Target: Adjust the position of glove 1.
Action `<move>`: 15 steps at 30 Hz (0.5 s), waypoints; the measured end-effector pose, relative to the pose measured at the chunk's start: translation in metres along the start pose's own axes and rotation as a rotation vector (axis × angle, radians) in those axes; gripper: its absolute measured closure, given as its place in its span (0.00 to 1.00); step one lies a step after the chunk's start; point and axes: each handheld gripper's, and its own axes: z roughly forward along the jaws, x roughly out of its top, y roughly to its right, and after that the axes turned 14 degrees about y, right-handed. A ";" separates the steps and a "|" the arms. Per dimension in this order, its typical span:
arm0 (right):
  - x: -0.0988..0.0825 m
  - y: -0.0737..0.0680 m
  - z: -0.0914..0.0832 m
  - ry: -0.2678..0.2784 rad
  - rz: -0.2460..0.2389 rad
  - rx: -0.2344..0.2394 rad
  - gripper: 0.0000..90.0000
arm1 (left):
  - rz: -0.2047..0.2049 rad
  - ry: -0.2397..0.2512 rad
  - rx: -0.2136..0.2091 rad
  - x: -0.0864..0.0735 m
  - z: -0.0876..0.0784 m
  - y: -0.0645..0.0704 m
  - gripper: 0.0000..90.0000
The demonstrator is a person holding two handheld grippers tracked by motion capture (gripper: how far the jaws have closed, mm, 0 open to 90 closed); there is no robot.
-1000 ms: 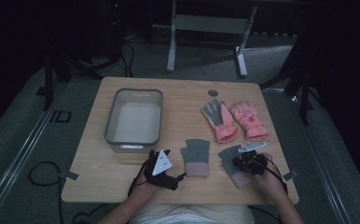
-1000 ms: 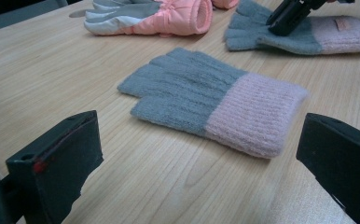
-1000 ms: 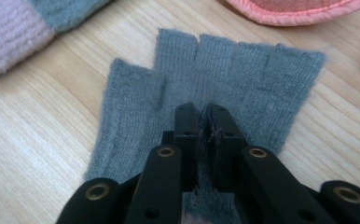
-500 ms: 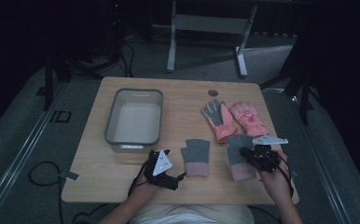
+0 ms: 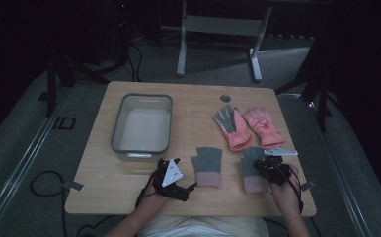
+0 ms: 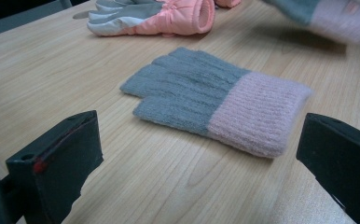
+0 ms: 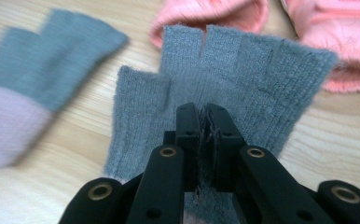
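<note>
Counter spread with gloves; grey bin set at 10 o'clock of centre; pink padded gloves laid at 2 o'clock, touching side by side; grey-pink knit glove flat at 6 o'clock, framed between wide-open fingers of left gripper, nothing held; second knit glove pinched in its grey knit by right gripper, fingers clamped tight on fabric, at 5 o'clock of counter, just beside padded pair.
</note>
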 end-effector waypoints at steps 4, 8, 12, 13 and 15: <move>-0.010 0.009 0.013 -0.026 0.024 -0.013 0.94 | 0.002 0.000 0.000 0.000 0.000 0.000 0.00; -0.014 0.012 0.024 -0.048 0.025 -0.012 0.92 | 0.003 -0.001 0.001 0.000 0.000 0.000 0.00; -0.019 0.013 0.032 -0.064 0.023 -0.022 0.84 | 0.005 -0.001 0.000 0.000 0.000 0.000 0.00; -0.019 0.013 0.032 -0.062 0.022 -0.023 0.82 | 0.005 -0.001 0.000 0.000 0.000 0.000 0.00; -0.020 0.013 0.032 -0.058 0.015 -0.025 0.80 | 0.005 0.000 -0.001 0.000 0.000 0.000 0.00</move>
